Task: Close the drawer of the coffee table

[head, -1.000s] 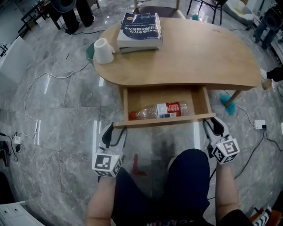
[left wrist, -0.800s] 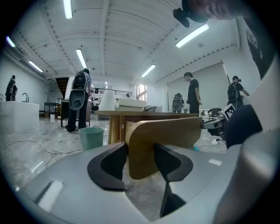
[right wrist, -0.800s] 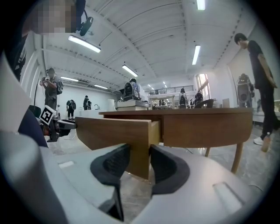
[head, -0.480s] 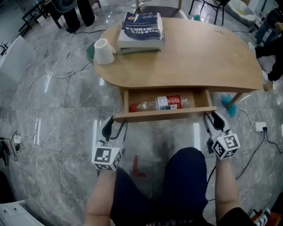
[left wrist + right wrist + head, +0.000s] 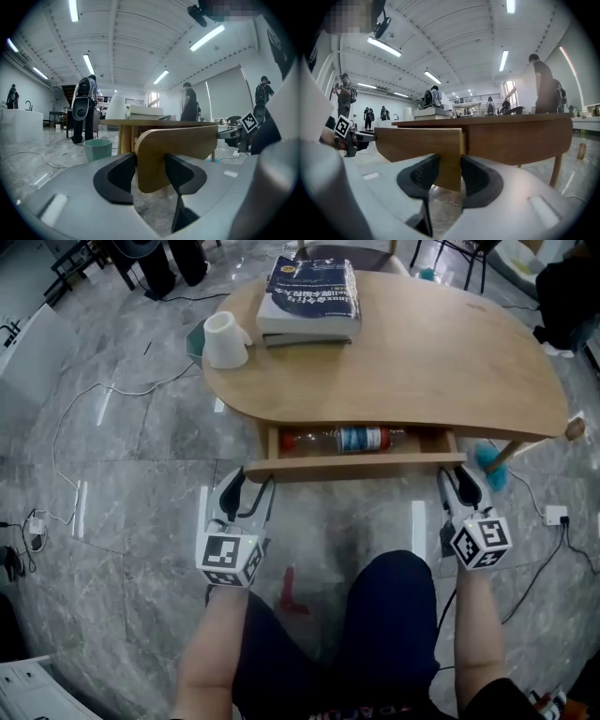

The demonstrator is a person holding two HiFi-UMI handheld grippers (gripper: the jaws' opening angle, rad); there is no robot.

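Note:
The wooden coffee table (image 5: 422,343) has its drawer partly out, with only a narrow strip of the inside showing. A plastic bottle (image 5: 347,439) with a red and blue label lies inside on its side. My left gripper (image 5: 248,479) is shut on the left end of the drawer front (image 5: 356,468), and my right gripper (image 5: 459,474) is shut on its right end. In the left gripper view the rounded panel end (image 5: 178,154) sits between the dark pads of the left gripper (image 5: 150,164). The right gripper view shows the right gripper (image 5: 450,168) clamped on the square panel end (image 5: 417,140).
On the tabletop are stacked books (image 5: 309,296) and a white cup (image 5: 225,340). A teal bin (image 5: 97,149) stands by the table's left side. On the floor lie cables (image 5: 84,427), a power strip (image 5: 555,515), a teal brush (image 5: 487,460) and a red object (image 5: 289,589). People stand in the background.
The drawer has slid in under the tabletop. Both grippers moved forward with its front panel. Less of the bottle and drawer floor shows now.

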